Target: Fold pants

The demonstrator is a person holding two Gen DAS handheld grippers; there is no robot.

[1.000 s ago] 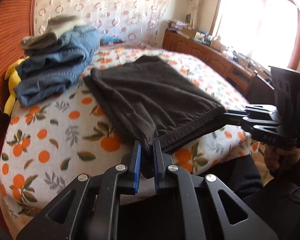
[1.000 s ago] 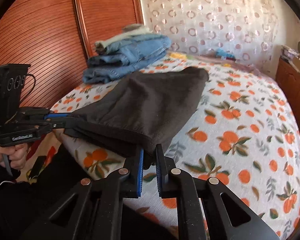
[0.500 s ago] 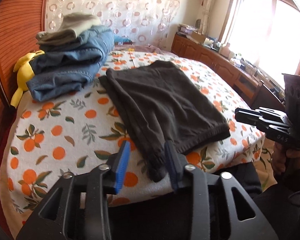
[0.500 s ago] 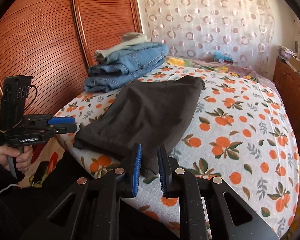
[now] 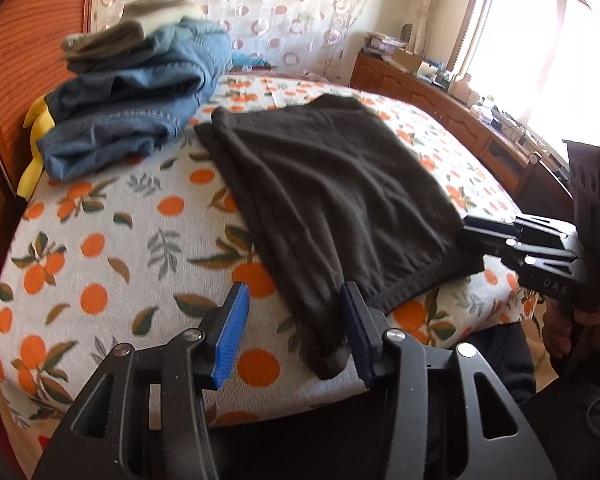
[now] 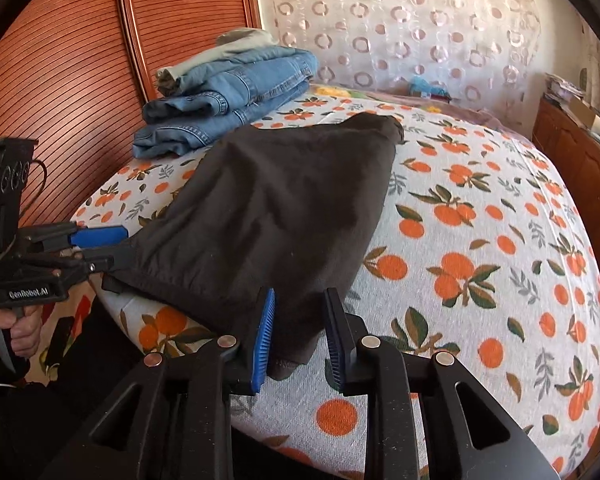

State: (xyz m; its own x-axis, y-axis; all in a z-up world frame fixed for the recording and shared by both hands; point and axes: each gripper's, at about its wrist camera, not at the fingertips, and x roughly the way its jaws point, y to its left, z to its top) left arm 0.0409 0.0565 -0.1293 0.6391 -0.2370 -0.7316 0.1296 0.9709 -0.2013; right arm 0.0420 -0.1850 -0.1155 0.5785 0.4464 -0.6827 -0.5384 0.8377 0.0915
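both tools sit at the near edge of the bed (image 5: 100, 240), and we see their jaws opening. our left tool (image 5: 292, 332) is spread wide, with one near corner of the dark pants (image 5: 332, 184) lying slack between its pads, close against the right pad and clear of the left one. our right tool (image 6: 300, 332) is narrower, the other near corner loose in its gap. the pants lie folded flat on the orange-print cover, just beside a stack of folded jeans (image 6: 228, 100) by the wooden wall.
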